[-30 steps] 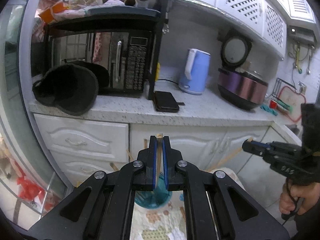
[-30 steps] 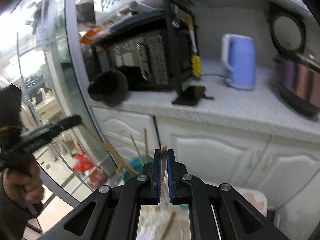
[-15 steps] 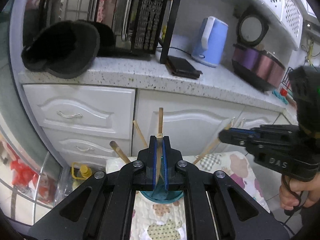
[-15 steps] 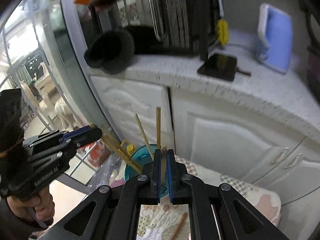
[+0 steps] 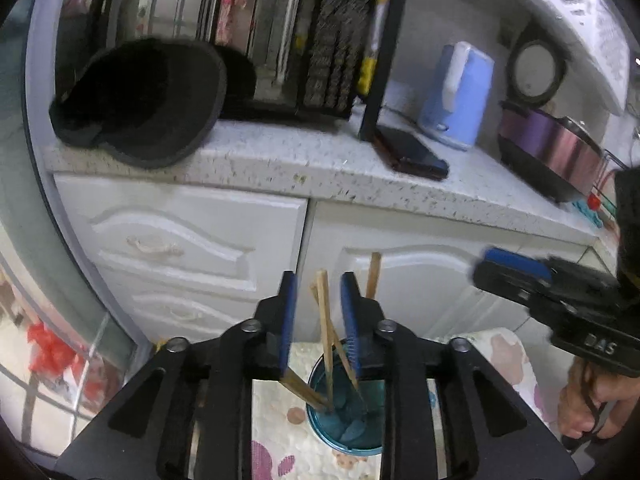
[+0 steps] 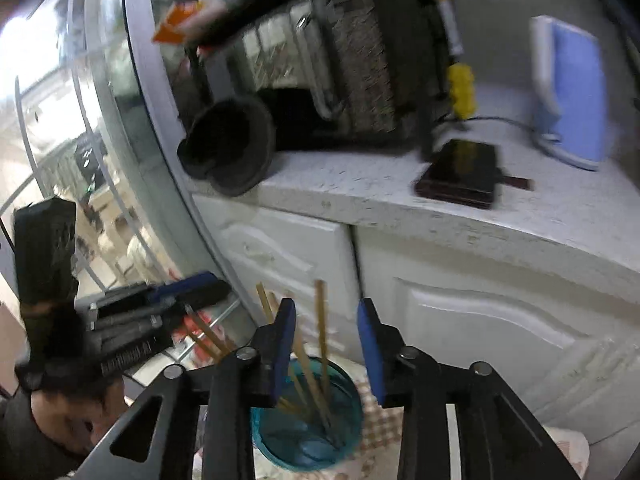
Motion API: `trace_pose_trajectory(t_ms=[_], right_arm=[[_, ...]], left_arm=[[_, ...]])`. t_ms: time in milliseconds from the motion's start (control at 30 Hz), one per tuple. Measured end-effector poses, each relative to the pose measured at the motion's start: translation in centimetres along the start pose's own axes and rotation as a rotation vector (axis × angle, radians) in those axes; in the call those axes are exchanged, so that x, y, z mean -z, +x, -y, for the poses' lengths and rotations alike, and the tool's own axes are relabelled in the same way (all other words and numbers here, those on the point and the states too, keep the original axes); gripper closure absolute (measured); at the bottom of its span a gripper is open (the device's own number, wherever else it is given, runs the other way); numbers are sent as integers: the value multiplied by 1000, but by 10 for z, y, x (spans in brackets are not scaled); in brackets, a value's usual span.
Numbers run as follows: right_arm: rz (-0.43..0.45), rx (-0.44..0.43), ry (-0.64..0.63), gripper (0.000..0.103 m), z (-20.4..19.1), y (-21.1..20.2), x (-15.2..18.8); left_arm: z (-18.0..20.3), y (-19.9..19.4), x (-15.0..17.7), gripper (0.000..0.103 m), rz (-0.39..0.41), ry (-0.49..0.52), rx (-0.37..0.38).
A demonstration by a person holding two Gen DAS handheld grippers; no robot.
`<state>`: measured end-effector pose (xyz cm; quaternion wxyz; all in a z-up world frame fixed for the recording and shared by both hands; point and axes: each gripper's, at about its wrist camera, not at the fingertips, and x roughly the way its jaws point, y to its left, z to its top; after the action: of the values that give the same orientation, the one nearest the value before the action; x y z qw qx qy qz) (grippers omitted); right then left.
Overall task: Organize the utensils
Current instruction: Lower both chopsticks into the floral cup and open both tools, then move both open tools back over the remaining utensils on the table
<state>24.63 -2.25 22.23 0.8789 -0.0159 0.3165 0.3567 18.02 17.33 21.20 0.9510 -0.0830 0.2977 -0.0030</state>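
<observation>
Both hand-held grippers hang released over the cup.
Left hand-held gripper [image 5: 316,312] and right hand-held gripper [image 6: 326,344] grip nothing; chopsticks [image 5: 326,332] stand in the teal cup [image 5: 344,428].

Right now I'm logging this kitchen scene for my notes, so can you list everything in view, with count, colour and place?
chopsticks: several, exact count unclear, light wood, standing in the cup
cup: one, teal, on the patterned cloth below the grippers
patterned cloth: one, cream with coloured prints, under the cup
microwave: one, black and silver, on the countertop at the back
hat: one, black, left end of the countertop
phone: one, dark, flat on the countertop
kettle: one, light blue, on the countertop
rice cooker: one, purple, lid up, right end of the countertop
cabinets: white, under the countertop
left gripper: black with blue pads, open above the cup
right gripper: black with blue pads, open above the cup
</observation>
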Motion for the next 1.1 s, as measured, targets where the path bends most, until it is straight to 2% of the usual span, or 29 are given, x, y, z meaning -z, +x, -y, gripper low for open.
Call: trace_pose_trajectory(t_ms=[100,267,300,400,467,600,667,733,800,833,867,1000,1100], right_arm=[[28,65,61,72,23,-38,36],[-14,174,165,71,60,-87,104],[-28,201,192,70,70,-98,123],[-65,283,239,62,89,-121,171],[-89,310,272,61,100,-128,201],[-173,364,322,61,114,-125,269],[-220,378,329,61,117,-114,299],[-246,417,291,61,117,-101,321],[-261,462,243,59,118,-87,336],[-226,474,212,53,117,-89,339],[-228,492,187,50,117,-86,341],[-209,532,206,23,123,-84,342],[-196,524,237,22,128,-87,344]], left_arm=[[11,-21,9,71,35,3,12],[41,-61,48,43,71,28,38],[47,-64,58,40,62,29,44],[62,-62,105,35,-12,23,59],[72,-47,148,33,-68,50,53],[81,2,221,33,-196,168,-64],[77,25,241,33,-246,170,-100],[71,44,252,33,-281,132,-117],[66,61,256,33,-302,110,-132],[67,68,256,33,-305,123,-140],[68,73,257,30,-301,134,-138],[62,82,253,19,-315,96,-128],[58,82,256,15,-321,78,-130]])
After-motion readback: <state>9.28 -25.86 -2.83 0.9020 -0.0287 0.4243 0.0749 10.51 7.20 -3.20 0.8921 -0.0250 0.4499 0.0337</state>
